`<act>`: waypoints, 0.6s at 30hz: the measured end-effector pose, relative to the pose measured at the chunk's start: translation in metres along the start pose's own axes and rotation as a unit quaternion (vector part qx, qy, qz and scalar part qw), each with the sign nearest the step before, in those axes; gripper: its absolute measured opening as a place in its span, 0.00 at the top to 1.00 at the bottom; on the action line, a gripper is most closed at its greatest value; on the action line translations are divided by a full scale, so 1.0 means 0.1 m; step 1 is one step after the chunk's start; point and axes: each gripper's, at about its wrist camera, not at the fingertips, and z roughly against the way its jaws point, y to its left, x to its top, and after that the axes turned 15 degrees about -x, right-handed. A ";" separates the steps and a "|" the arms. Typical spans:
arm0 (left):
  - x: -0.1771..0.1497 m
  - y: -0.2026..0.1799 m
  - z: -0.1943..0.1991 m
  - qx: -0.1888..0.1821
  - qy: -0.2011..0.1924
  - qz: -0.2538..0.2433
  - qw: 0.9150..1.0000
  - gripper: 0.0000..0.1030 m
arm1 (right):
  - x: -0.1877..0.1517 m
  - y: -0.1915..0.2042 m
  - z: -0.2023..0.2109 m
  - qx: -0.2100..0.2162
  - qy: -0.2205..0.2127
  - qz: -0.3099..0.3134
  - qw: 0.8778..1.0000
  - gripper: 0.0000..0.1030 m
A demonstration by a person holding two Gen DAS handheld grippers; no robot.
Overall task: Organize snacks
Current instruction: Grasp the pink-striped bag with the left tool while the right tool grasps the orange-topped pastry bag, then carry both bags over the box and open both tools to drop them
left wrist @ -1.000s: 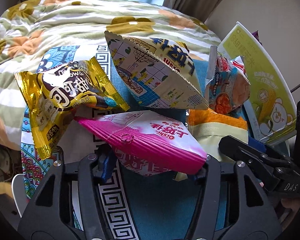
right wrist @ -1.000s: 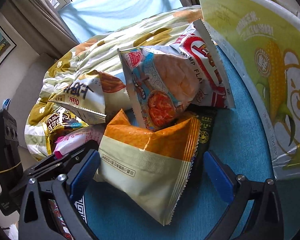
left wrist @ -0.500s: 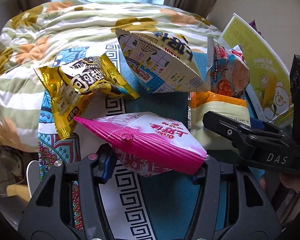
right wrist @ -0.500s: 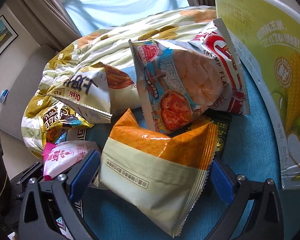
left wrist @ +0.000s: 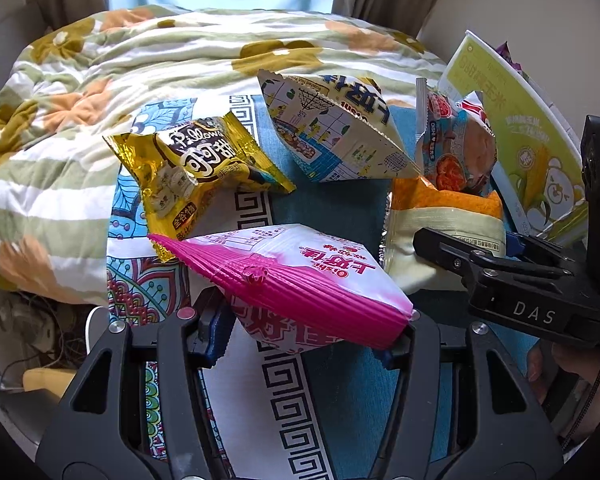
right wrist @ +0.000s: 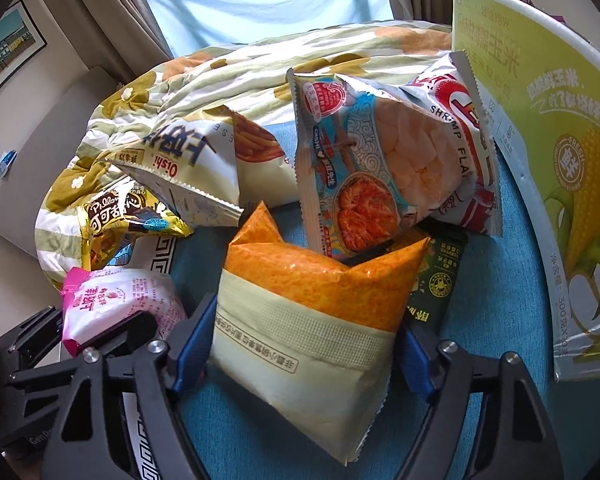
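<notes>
My left gripper [left wrist: 306, 336] is shut on a pink and white snack bag [left wrist: 300, 280] and holds it above the patterned cloth; the bag also shows in the right wrist view [right wrist: 112, 304]. My right gripper [right wrist: 300, 344] is shut on an orange and cream snack bag [right wrist: 312, 312], which also shows in the left wrist view [left wrist: 440, 220]. A gold cocoa pillow bag [left wrist: 192, 168], a white Oishi chips bag [left wrist: 332, 140] and a shrimp flake bag [right wrist: 380, 160] lie beyond.
A large green corn package [right wrist: 548, 140] stands at the right. A small dark green packet [right wrist: 440, 276] lies under the orange bag. A floral quilt [left wrist: 120, 80] covers the far side. The blue cloth [right wrist: 492, 280] lies beneath.
Both grippers have drawn back toward me with their bags. The right gripper's jaws have closed in on the orange bag. The other bags appear farther away.
</notes>
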 end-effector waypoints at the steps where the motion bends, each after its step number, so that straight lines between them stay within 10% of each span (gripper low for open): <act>1: 0.00 0.00 0.03 0.001 -0.001 -0.001 1.000 0.50 | -0.01 -0.01 0.02 0.000 -0.001 0.001 1.000 0.28; 18: 0.34 -0.54 0.80 -0.016 -0.037 -0.052 0.998 0.50 | -0.03 -0.26 1.00 0.004 -0.046 -0.025 0.999 0.32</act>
